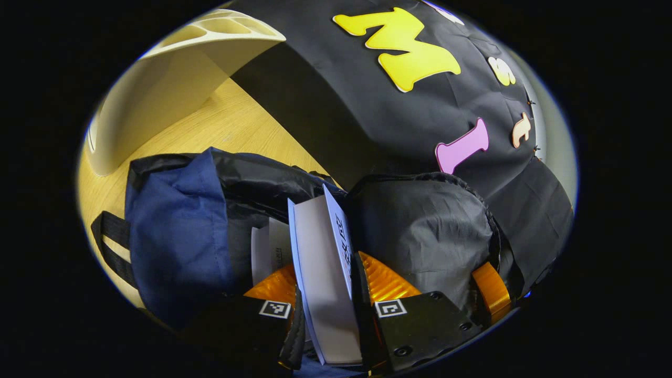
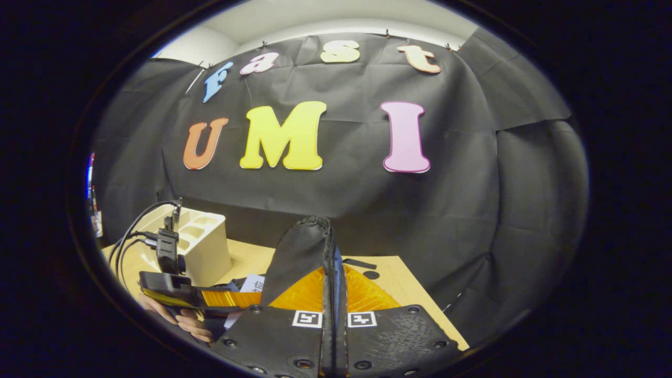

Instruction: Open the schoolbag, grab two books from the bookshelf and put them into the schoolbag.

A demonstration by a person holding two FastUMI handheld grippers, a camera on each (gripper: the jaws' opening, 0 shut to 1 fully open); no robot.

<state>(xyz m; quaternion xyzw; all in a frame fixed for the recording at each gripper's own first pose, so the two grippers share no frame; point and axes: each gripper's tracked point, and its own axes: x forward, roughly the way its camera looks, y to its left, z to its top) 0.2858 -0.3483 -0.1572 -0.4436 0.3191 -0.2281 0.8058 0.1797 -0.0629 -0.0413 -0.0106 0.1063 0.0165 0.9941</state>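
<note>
A light wooden table carries the things. The cream bookshelf stands directly on it, and the schoolbag rests on the wood just beside the bookshelf, its black strap lying against the tabletop.

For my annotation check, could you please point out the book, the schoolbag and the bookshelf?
book (image 1: 325,273): left gripper view, its page edge.
schoolbag (image 1: 178,231): left gripper view, its blue front panel.
bookshelf (image 1: 173,89): left gripper view, its side wall.
</note>
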